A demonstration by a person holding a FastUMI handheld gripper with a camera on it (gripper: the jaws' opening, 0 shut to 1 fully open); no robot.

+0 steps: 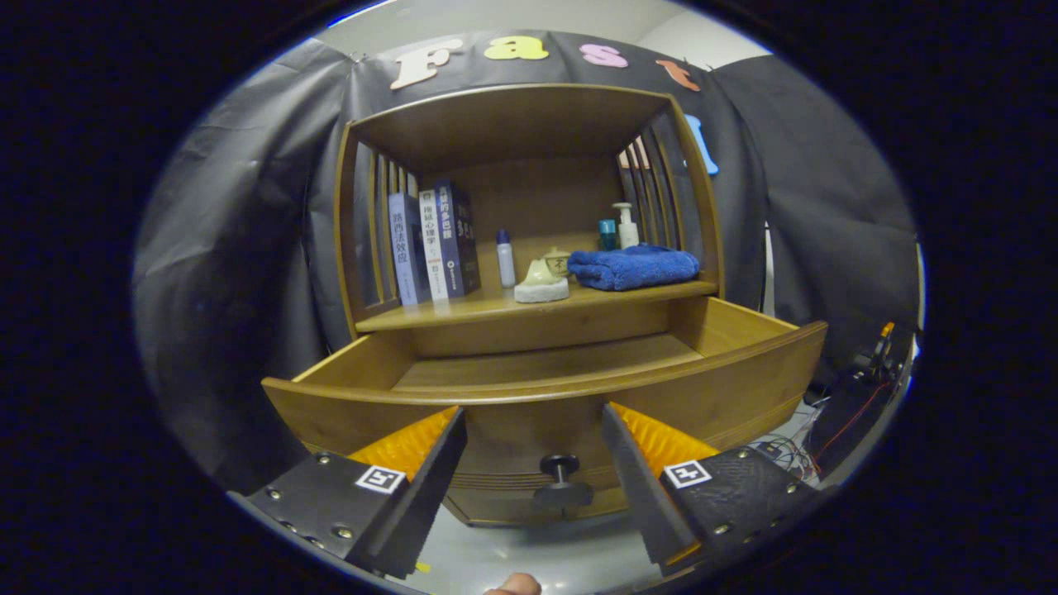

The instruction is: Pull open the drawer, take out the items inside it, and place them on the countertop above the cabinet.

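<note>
We see the drawer (545,388) pulled open just ahead of our tongs (534,442), its dark knob (562,482) in the gap between the fingers, untouched. The tongs gape wide, holding nothing. Beyond, on the tabletop (496,307), lie a folded blue towel (633,266), upright books (434,244) and small bottles (505,259).

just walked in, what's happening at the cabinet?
A person is holding the gripper in front of a wooden cabinet. Its drawer is pulled open, and the fingers are spread to either side of the drawer knob, not touching it. The visible drawer floor looks bare. A folded blue towel, books and small bottles sit on the countertop above.
</note>
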